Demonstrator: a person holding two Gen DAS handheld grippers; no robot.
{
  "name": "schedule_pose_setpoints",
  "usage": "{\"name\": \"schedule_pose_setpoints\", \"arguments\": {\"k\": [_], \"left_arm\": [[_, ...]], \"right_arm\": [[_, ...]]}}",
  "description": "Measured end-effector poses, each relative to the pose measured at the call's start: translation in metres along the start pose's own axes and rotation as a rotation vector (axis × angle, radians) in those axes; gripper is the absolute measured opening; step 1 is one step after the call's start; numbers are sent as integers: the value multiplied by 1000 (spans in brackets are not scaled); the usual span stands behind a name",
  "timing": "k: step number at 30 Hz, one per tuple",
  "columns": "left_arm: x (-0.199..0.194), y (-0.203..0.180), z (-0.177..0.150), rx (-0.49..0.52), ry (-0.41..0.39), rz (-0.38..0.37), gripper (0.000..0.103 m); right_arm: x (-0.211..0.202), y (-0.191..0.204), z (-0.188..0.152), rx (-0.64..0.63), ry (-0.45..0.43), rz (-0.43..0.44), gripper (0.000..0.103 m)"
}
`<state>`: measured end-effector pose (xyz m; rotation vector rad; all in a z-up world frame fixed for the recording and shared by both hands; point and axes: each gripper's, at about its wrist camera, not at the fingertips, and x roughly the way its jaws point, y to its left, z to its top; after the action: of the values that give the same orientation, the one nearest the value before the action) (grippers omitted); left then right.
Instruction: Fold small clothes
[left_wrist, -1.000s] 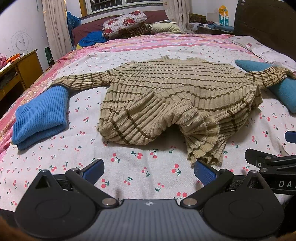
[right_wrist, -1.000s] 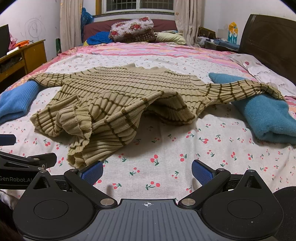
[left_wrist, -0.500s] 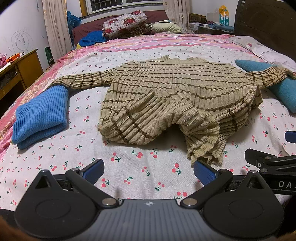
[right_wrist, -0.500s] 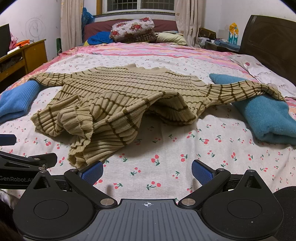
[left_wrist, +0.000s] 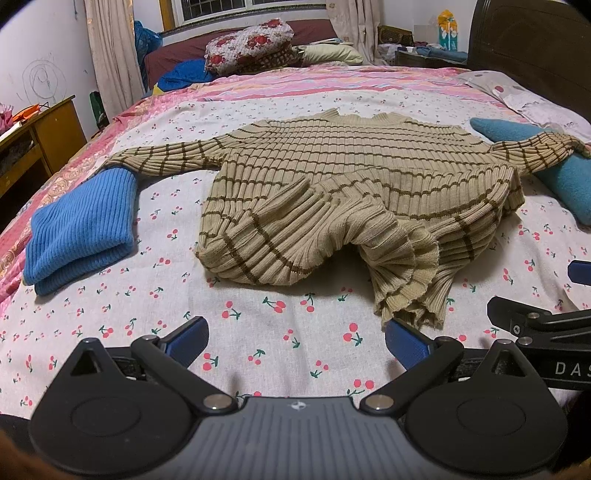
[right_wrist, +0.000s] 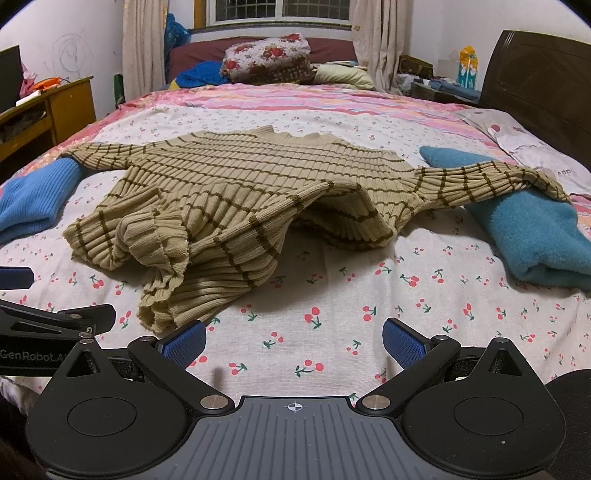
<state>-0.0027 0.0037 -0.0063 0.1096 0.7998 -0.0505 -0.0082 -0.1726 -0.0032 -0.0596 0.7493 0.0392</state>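
Note:
A beige ribbed sweater with brown stripes (left_wrist: 332, 184) (right_wrist: 229, 192) lies spread on the bed, neck away from me, both sleeves stretched out sideways. Its hem is bunched and rumpled toward me, with a frilled corner (left_wrist: 410, 295) (right_wrist: 162, 295) nearest the grippers. My left gripper (left_wrist: 295, 339) is open over the cherry-print sheet, its right pad just short of that corner. My right gripper (right_wrist: 293, 339) is open too, its left pad close to the same corner. Neither holds anything.
A folded blue knit (left_wrist: 77, 229) (right_wrist: 26, 206) lies under the left cuff. A folded teal fleece (right_wrist: 528, 236) (left_wrist: 554, 170) lies under the right sleeve. Pillows (right_wrist: 269, 59) sit at the far end, a dark headboard (right_wrist: 535, 70) on the right, a wooden desk (left_wrist: 40, 136) on the left.

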Motion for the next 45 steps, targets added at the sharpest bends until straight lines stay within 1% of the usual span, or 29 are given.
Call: {"name": "schedule_pose_setpoints", "arguments": {"k": [30,36,42,45], "left_arm": [[2,-1,-3,4,4,3,103],[2,4,-4,-21,2,-14,101],[1,12,1,-54,-4,-44,101],[-1,15,5,-62,-19,-62,101]], "right_arm": [[2,4,-2,-24,5,3,102],[3,6,-1,-24,5,11,101],[0,9,8,-31,-23,51,95],[1,6,16,-2,-19,84,87]]}}
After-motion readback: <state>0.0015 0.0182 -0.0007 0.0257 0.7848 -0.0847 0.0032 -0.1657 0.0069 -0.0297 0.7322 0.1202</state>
